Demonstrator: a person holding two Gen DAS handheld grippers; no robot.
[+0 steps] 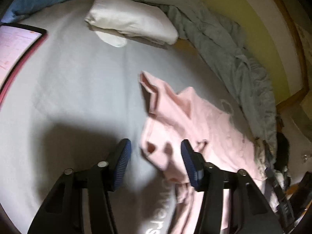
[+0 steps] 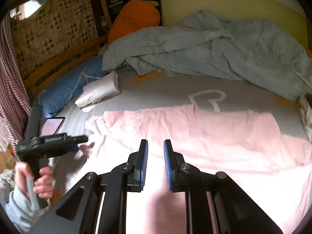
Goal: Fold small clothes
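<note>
One folded white bundle lies far off at 11 o'clock, while near me the pink top sprawls unfolded at 12, my left claw wide, right claw part-open, both empty.

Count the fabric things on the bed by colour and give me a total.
Pink: 1, the pink garment
White: 1, the folded white cloth
Grey-blue: 1, the rumpled duvet
Blue: 1, the blue pillow
Orange: 1, the carrot plush
Total: 5
</note>
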